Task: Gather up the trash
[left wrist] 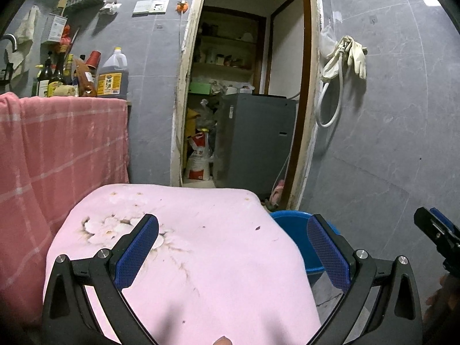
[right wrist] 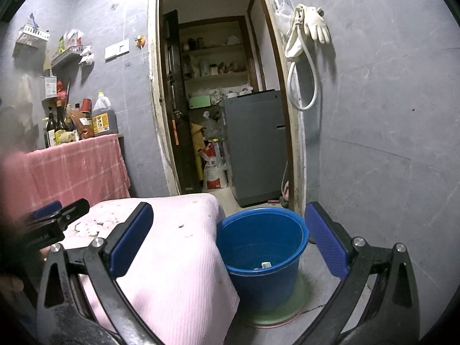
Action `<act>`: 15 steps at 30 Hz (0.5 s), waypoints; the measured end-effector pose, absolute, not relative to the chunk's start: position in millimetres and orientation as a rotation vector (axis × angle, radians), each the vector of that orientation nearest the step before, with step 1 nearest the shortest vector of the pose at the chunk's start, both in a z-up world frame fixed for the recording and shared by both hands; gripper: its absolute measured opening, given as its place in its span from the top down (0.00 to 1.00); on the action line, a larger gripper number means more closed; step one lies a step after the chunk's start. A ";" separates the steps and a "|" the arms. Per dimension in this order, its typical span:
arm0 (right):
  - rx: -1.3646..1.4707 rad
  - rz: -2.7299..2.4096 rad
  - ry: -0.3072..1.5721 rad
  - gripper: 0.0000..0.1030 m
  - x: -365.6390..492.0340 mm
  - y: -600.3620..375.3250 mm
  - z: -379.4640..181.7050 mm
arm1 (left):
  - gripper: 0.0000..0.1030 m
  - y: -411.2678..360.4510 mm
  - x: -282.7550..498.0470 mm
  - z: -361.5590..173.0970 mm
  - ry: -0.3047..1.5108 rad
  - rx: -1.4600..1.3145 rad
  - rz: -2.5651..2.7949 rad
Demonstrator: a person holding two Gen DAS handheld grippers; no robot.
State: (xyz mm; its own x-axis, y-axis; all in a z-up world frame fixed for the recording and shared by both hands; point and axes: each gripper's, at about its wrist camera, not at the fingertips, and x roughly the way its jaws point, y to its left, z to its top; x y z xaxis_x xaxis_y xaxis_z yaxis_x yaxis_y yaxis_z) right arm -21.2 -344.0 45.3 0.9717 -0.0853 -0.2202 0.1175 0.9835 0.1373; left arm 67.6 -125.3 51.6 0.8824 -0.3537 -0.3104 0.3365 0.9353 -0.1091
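A pile of white scraps (left wrist: 106, 227) lies on a pink cloth-covered surface (left wrist: 207, 258), just ahead of my left gripper's left finger. My left gripper (left wrist: 233, 247) hovers open over the cloth, holding nothing. A blue bucket (right wrist: 261, 247) stands on the floor right of the pink surface (right wrist: 178, 244), with a few small scraps (right wrist: 266, 265) at its bottom. My right gripper (right wrist: 230, 238) is open and empty, straddling the cloth's edge and the bucket. The white scraps (right wrist: 89, 227) appear beside the left gripper (right wrist: 57, 215) in the right wrist view. The bucket (left wrist: 296, 230) is partly hidden in the left wrist view.
A pink checked towel (left wrist: 63, 149) drapes over a counter with several bottles (left wrist: 112, 77). Beyond an open doorway stands a grey appliance (left wrist: 256, 141) and a sack (left wrist: 198, 158). Gloves and a hose (right wrist: 304, 43) hang on the grey wall. A green mat (right wrist: 287, 310) lies under the bucket.
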 end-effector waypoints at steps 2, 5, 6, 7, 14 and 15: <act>0.145 -0.105 0.205 0.00 -25.7 -341.5 43.6 | 0.01 -123.5 62.1 48.5 0.330 -0.052 -0.353; 0.137 -0.113 0.196 0.00 -32.3 -338.2 41.7 | 0.02 -121.8 55.1 43.0 0.330 -0.045 -0.346; 0.138 -0.114 0.194 0.00 -34.3 -337.1 40.5 | 0.01 -121.4 52.3 41.0 0.330 -0.040 -0.344; 0.138 -0.114 0.194 0.00 -35.2 -337.7 40.0 | 0.01 -121.1 51.4 39.9 0.330 -0.037 -0.343; 0.137 -0.122 0.209 0.00 -42.2 -334.3 32.9 | 0.02 -117.3 41.2 30.6 0.335 -0.034 -0.334; 0.137 -0.121 0.211 0.00 -43.5 -333.8 30.5 | 0.02 -117.6 40.1 29.9 0.332 -0.032 -0.332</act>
